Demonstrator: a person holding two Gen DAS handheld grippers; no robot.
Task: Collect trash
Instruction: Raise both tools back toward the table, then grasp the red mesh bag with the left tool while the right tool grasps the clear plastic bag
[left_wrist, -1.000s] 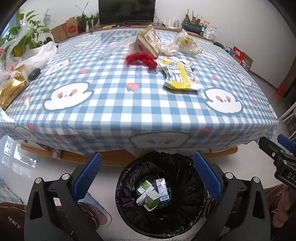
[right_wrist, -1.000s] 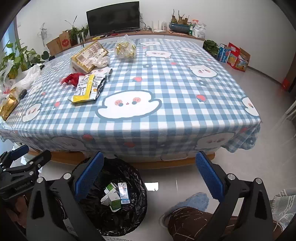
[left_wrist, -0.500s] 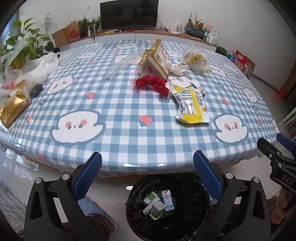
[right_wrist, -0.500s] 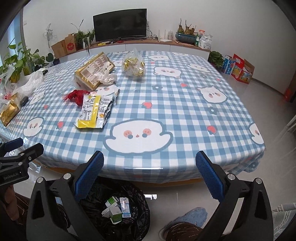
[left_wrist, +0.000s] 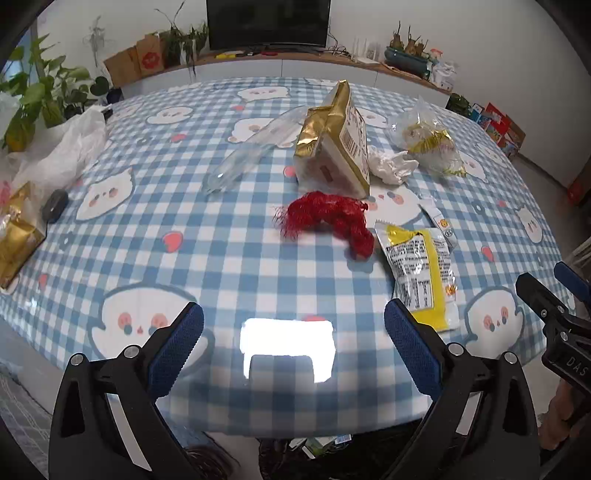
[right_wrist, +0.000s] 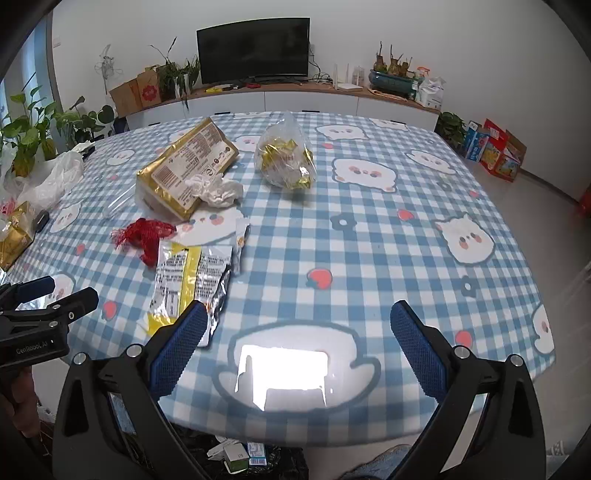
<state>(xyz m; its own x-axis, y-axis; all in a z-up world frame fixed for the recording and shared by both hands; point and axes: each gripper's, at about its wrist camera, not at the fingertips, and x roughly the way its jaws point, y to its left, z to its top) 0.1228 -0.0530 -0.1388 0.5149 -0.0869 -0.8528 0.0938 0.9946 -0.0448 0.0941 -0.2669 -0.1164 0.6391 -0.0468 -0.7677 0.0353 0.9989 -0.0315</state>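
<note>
Roughly partway through, judging by what lies where. Still spread across the checked tablecloth (right_wrist: 388, 258): a large gold-edged package (right_wrist: 184, 171) propped at a tilt, a clear bag of gold wrappers (right_wrist: 286, 158), a flat clear plastic sleeve (left_wrist: 251, 153), a yellow-and-silver snack packet (right_wrist: 184, 284) near the front edge, a red mesh net (left_wrist: 328, 218) just beside it, a crumpled white tissue (right_wrist: 218, 190) touching the package, a small torn wrapper (right_wrist: 242, 232). Already binned: a few small cartons in the black-lined trash bin (right_wrist: 243, 456) below the table edge. Left gripper (left_wrist: 293, 341) spread wide and empty above the near edge; right gripper (right_wrist: 295, 341) likewise spread, holding nothing, nearest the snack packet.
</note>
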